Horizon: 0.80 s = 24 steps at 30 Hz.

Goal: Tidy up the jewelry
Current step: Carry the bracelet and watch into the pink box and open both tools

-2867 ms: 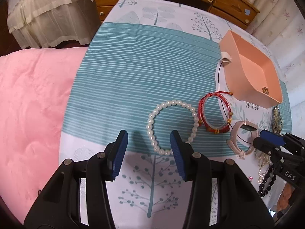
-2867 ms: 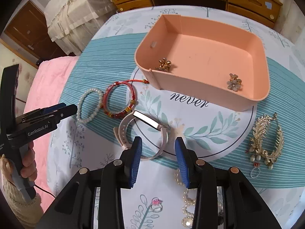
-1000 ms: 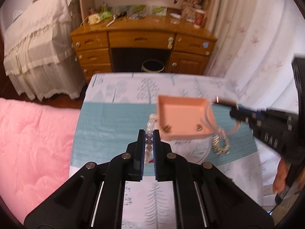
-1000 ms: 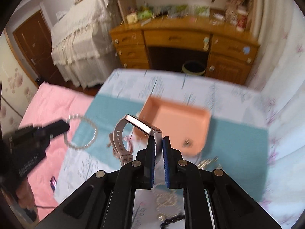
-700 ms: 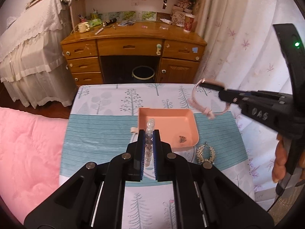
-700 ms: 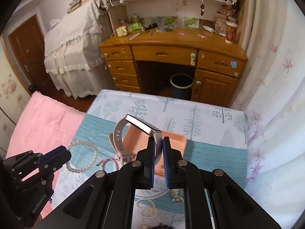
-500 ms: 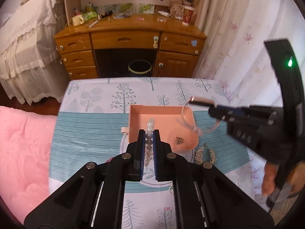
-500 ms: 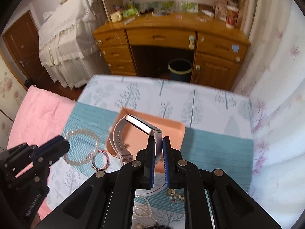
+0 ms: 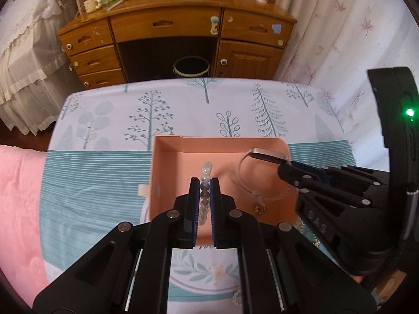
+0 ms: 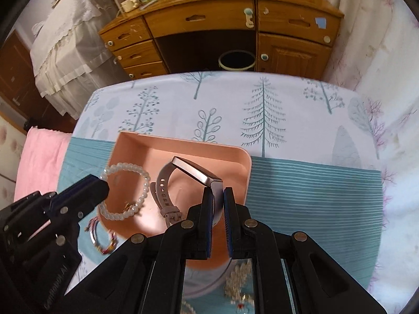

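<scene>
Left tongs (image 10: 103, 187), lower left of the right wrist view, clamped on pearl bracelet (image 10: 142, 183) above tray (image 10: 183, 145). Centre: right tongs (image 10: 216, 192) clamped on watch (image 10: 196, 174) strap, over tray. Tray sits on worktop (image 10: 301, 115).

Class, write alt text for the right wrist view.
The right claw grips a pink-strapped watch over a peach tray, while the left claw holds a pearl bracelet beside it. Behind the tree-print tablecloth stands a wooden desk.
</scene>
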Each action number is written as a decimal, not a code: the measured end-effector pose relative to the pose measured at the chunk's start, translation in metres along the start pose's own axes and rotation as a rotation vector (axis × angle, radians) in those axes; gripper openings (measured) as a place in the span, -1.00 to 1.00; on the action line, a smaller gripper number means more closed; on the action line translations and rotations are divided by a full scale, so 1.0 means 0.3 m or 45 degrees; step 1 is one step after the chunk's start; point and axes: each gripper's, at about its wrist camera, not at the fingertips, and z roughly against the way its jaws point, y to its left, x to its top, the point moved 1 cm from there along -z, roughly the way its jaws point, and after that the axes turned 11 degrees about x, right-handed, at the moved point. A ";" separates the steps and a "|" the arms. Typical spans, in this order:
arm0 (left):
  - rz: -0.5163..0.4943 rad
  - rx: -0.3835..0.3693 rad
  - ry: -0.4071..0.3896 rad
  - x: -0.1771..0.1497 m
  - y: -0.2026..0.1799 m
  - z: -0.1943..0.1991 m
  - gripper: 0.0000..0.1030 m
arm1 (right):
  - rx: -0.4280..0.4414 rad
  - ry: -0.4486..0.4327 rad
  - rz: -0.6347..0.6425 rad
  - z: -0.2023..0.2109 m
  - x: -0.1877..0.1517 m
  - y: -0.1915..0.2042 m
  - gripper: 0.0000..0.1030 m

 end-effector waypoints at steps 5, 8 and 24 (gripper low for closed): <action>-0.044 0.043 0.019 -0.006 -0.030 -0.105 -0.90 | 0.019 0.006 -0.029 -0.123 0.027 -0.044 -0.83; -0.044 0.083 0.088 -0.013 -0.014 -0.185 -0.90 | 0.045 0.013 -0.046 -0.159 0.036 -0.049 -0.80; 0.001 0.034 0.116 -0.045 0.045 -0.139 -0.25 | 0.035 -0.046 0.037 -0.082 0.002 0.027 -0.34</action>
